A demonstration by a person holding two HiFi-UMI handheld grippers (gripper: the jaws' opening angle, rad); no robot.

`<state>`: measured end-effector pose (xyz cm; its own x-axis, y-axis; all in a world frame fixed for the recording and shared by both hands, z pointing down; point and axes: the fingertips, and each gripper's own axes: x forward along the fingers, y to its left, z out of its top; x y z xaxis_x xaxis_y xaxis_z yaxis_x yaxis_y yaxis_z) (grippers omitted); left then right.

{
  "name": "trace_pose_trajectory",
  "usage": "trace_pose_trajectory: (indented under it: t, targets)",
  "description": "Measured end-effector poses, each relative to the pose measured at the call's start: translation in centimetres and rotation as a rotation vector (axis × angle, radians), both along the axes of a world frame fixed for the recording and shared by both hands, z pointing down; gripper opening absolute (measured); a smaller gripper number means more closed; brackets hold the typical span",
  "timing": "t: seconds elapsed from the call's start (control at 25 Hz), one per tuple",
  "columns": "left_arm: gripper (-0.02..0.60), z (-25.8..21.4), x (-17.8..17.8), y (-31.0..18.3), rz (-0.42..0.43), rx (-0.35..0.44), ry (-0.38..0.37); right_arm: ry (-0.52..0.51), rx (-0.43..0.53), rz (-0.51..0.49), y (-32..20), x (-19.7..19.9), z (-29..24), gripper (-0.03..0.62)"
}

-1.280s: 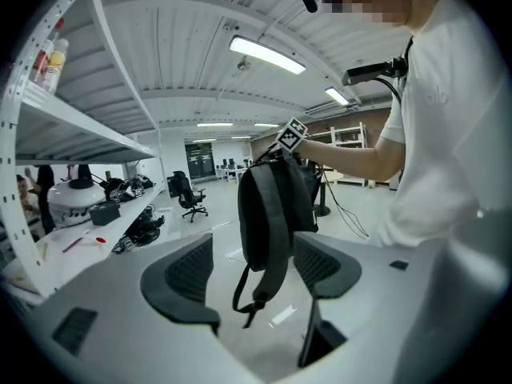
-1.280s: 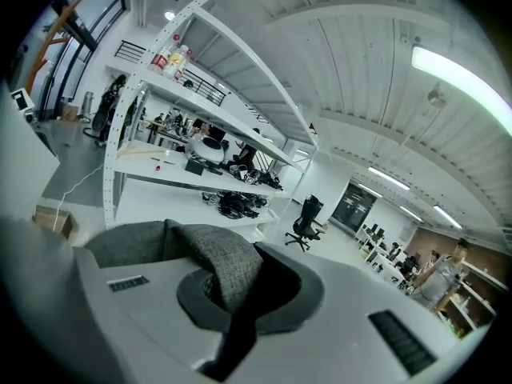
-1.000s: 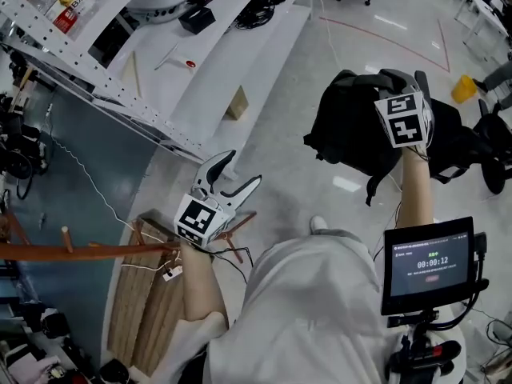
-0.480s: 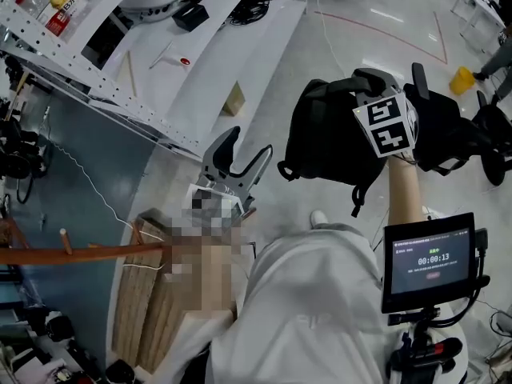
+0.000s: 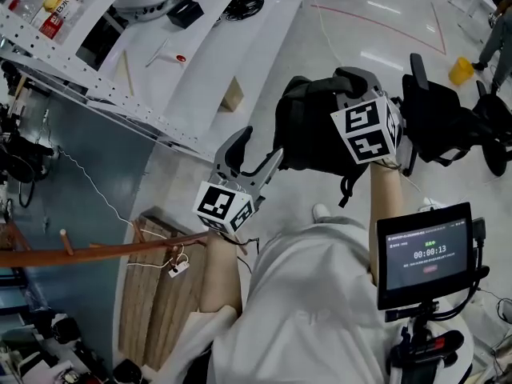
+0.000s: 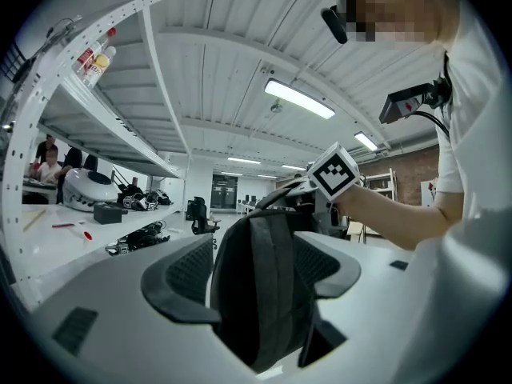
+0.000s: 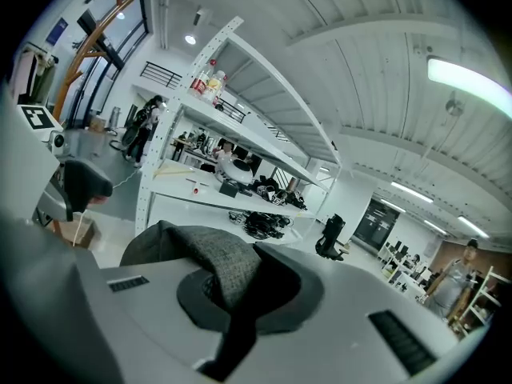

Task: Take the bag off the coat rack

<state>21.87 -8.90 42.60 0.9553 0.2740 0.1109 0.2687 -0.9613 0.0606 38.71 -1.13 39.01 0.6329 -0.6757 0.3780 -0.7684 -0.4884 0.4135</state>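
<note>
Right gripper (image 7: 236,290) pressed shut on grey top strap of bag (image 5: 312,134) | left gripper (image 5: 260,145) spread, black bag strap standing between jaws, contact unclear | bag held up over floor (image 5: 336,38), well apart from rack (image 5: 80,253) at lower left | desk (image 5: 216,46) beyond

The left gripper (image 5: 256,150) is held out forward with its fingers (image 6: 188,278) spread apart, while the right gripper (image 7: 240,286) is clamped on the bag (image 5: 312,138).
</note>
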Motion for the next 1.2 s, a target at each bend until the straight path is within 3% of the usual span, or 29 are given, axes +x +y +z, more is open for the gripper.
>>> trace_pose_trajectory:
  t: [0.28, 0.76, 1.2]
  targets:
    - [0.302, 0.3, -0.4, 0.4, 0.005, 0.008, -0.018, 0.058, 0.014, 0.039, 0.9, -1.0, -1.1, 0.011]
    - [0.302, 2.3, 0.1, 2.2, 0.085, 0.033, -0.093, 0.026, 0.004, 0.017, 1.1, -2.2, -0.4, 0.011]
    - [0.302, 3.3, -0.2, 2.4, 0.094, 0.022, -0.119, 0.05, -0.024, -0.001, 0.7, -2.9, -0.6, 0.011]
